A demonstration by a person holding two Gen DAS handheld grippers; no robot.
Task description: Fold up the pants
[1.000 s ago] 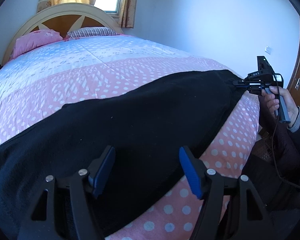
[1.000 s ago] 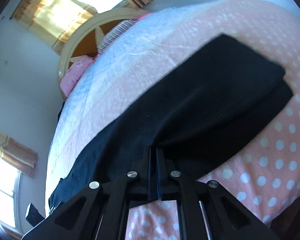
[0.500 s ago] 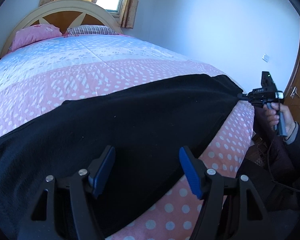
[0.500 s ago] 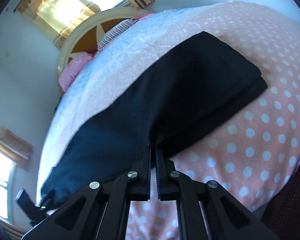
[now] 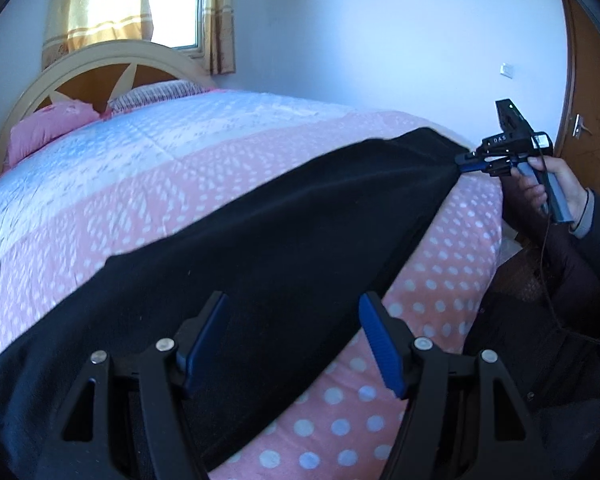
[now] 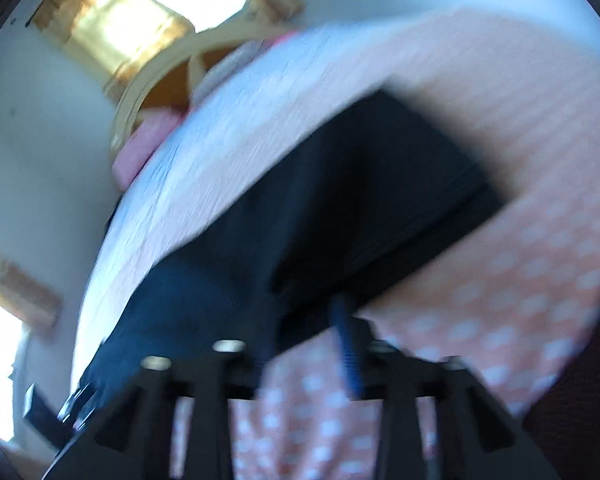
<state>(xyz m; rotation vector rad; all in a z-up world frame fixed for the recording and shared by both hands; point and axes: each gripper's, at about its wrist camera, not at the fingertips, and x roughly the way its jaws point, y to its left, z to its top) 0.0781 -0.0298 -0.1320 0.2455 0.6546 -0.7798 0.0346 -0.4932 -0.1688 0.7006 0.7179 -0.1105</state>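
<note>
Your left hand-held gripper (image 5: pixel 292 336) gapes wide above the black pants (image 5: pixel 284 240) on the bed (image 5: pixel 100 184), while your right hand-held gripper (image 5: pixel 462 168) pinches their far end; tugging harder could drag them askew.

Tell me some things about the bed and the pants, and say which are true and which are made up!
1. The pants are black. True.
2. The left gripper is squeezed shut. False: its jaws stand wide open over the pants.
3. The bedcover is pink with white dots. True.
4. The curtains are green. False: they are yellowish.
</note>
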